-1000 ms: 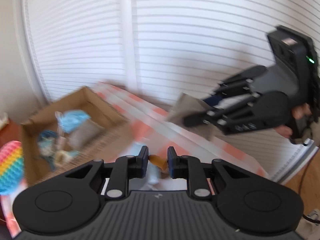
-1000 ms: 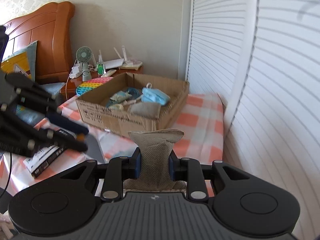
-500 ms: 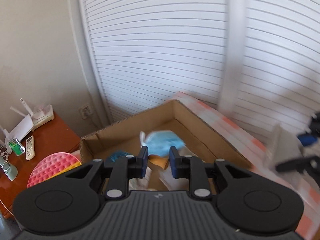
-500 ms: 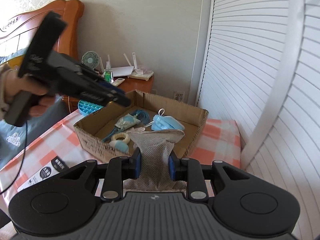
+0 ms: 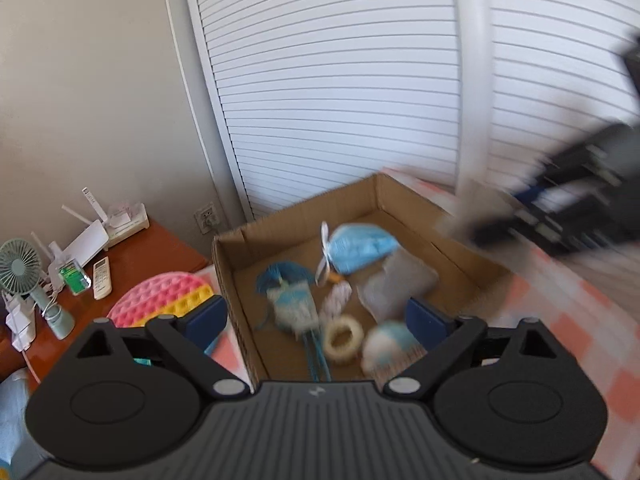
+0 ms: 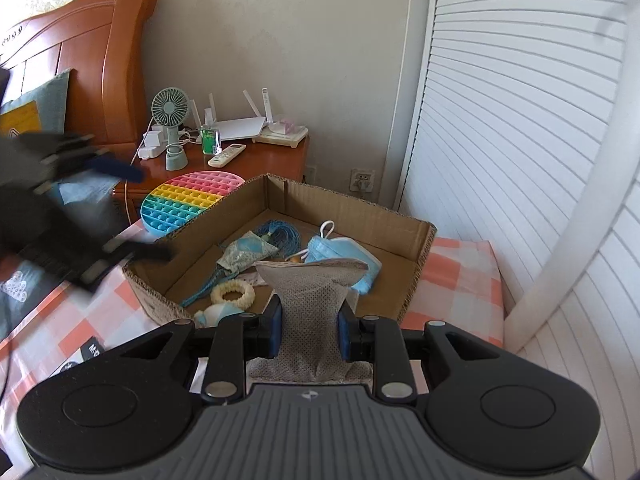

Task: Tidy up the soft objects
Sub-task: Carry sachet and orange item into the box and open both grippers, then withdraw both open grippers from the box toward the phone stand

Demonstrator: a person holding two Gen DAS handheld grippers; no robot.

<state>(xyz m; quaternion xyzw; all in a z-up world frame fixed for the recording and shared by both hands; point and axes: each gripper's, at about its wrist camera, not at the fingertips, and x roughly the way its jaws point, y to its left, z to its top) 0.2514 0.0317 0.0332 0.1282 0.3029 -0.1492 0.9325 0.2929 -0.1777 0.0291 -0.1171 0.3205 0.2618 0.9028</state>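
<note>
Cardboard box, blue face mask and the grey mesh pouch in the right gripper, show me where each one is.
cardboard box (image 6: 418,258): right wrist view, on its right wall.
blue face mask (image 6: 332,249): right wrist view, on its pleated front.
grey mesh pouch (image 6: 310,312): right wrist view, mid-body between the pads.

Showing black plastic on both claws: left claw (image 5: 316,316) and right claw (image 6: 310,330) each carrying a ribbed grey top plate with a small logo, two round black discs, silver screw heads at the pivots, blue pads lining the fingers (image 6: 275,330).
</note>
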